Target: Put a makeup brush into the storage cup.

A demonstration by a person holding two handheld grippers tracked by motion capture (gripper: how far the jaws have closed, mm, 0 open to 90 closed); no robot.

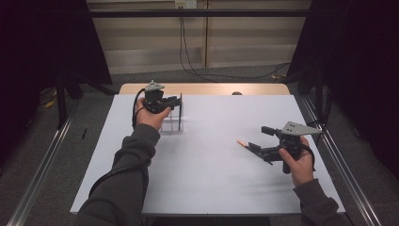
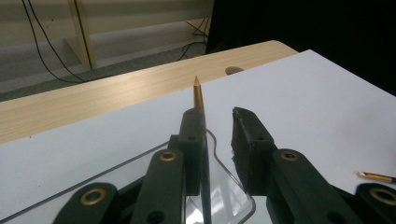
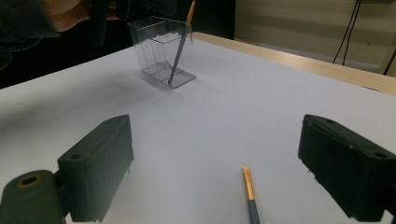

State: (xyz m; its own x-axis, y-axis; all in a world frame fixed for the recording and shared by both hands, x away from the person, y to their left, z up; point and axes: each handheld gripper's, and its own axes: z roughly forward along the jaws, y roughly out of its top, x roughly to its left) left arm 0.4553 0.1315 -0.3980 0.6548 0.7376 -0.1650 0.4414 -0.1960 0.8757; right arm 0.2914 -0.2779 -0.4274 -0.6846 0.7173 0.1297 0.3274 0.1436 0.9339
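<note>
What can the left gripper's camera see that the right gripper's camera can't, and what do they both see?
Left gripper view alone: the left gripper from behind, jaws slightly apart, with the gold tip of the standing brush beside one jaw, pads not pressing it.

Right gripper view alone: the right gripper with wide-open jaws, the whole clear holder and the brush's dark handle leaning inside it.

Both: the standing brush, the holder, a second brush lying on the white table, and the wooden edge.

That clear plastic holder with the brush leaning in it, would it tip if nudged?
Probably. The clear holder looks thin-walled and light, taller than its base. The brush leaning on its rim adds weight to one side. It may slide on the smooth white table first.
</note>
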